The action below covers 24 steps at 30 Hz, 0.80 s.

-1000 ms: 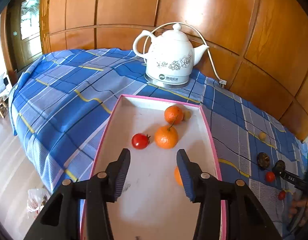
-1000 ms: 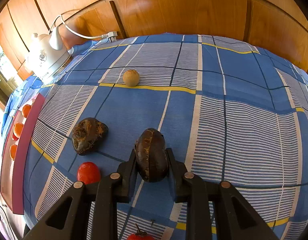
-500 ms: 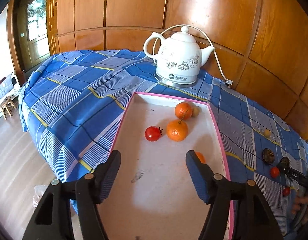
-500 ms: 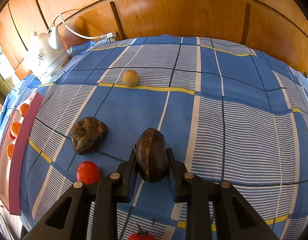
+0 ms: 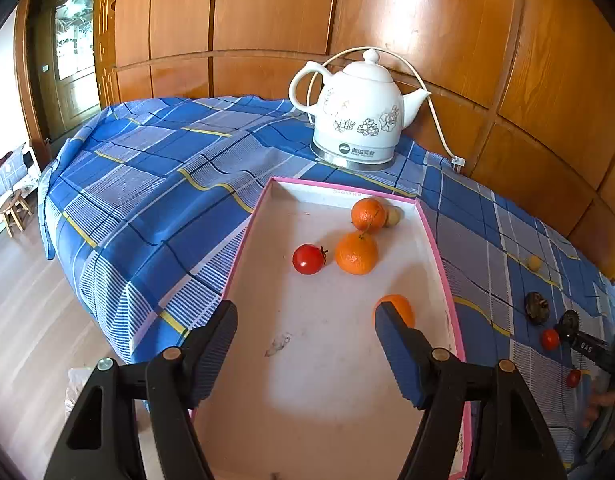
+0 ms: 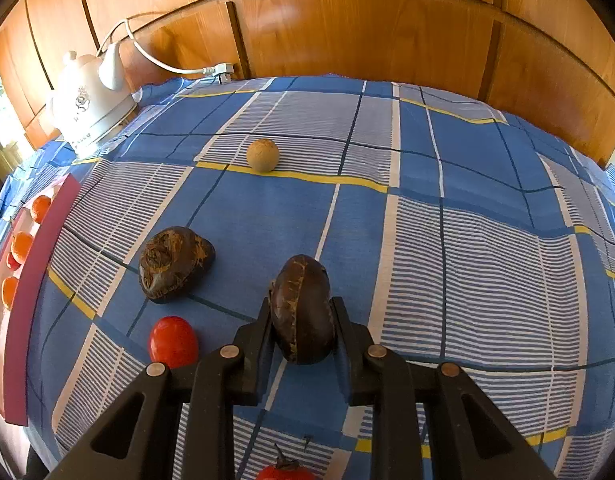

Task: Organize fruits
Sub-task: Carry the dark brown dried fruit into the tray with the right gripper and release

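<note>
My left gripper (image 5: pixel 304 312) hangs open over the pink-rimmed white tray (image 5: pixel 429 232), nothing between its fingers. In the tray lie three oranges (image 5: pixel 356 252), one of them just behind my right finger, a red tomato (image 5: pixel 308 259) and a small tan fruit (image 5: pixel 392 216). My right gripper (image 6: pixel 301 305) is shut on a dark brown wrinkled fruit (image 6: pixel 303 280) that rests on the blue checked cloth (image 6: pixel 467 240). Beside it lie a second dark fruit (image 6: pixel 173 262), a red tomato (image 6: pixel 173 340), a tan round fruit (image 6: pixel 262 155) farther back and another tomato (image 6: pixel 281 472) at the bottom edge.
A white electric kettle (image 5: pixel 357 120) with its cord stands behind the tray against the wooden wall panels (image 5: pixel 467 40). The cloth drops off at the table's left edge to the floor (image 5: pixel 27 320). A person's hand (image 5: pixel 603 404) shows at the right edge.
The left gripper's jaws have spread much wider over the tray and the view has drawn back a little. The right gripper has stayed shut on the dark fruit.
</note>
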Motion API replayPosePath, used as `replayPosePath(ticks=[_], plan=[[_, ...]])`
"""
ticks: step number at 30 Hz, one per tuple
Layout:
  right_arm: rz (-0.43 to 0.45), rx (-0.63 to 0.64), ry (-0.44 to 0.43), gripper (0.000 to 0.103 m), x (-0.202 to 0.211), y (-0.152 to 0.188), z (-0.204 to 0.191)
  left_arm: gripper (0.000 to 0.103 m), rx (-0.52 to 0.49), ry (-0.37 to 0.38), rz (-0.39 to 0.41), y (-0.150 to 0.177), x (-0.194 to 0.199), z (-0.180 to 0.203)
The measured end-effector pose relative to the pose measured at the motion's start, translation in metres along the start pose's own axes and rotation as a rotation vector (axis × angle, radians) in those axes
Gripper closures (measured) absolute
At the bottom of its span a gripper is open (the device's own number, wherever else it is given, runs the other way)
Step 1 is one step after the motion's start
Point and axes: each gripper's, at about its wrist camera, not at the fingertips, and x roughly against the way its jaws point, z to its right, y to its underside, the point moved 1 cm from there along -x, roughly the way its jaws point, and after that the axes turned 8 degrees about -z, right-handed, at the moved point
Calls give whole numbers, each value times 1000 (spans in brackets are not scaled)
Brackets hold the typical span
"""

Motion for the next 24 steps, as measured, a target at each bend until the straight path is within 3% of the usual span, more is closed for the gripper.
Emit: replayPosePath(ticks=[3,7,12,24], plan=[[-4,-27,7,78,4,-1,1,31,1,-4,5,0,1,-1],[68,-40,6,78,29,-4,-2,28,1,-12,21,0,3,-1],[121,42,-42,78,57,-1,-30,25,-1,-30,30,-1,3,-2],[90,326,-342,78,83,24,-167,19,58,-71,68,-13,9,-26]])
